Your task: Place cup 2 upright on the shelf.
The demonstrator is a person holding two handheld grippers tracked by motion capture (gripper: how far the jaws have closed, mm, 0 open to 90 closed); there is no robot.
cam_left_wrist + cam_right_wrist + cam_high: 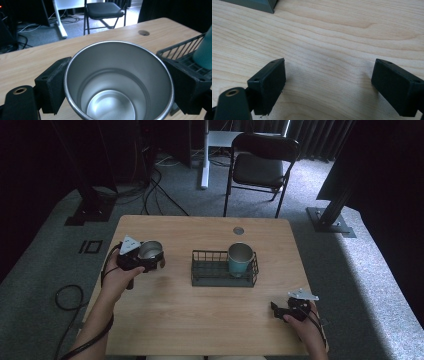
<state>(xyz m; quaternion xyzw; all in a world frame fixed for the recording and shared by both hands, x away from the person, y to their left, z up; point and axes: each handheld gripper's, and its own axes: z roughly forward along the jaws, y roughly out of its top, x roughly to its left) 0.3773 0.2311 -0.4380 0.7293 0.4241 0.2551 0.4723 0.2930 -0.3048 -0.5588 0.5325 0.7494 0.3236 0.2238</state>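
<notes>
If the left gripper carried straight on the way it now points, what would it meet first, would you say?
The left gripper, shut on the steel cup, points toward the wire basket holding the teal cup. The basket's near wall would likely come first, though the gripper's height over it is hard to judge.

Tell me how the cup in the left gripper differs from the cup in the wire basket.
The steel cup is bare silver metal; the teal cup has a teal outside. The steel cup is clamped between the left gripper jaws at the table's left; the teal cup stands free in the wire basket. Both are open-topped, upright, with metal insides.
</notes>
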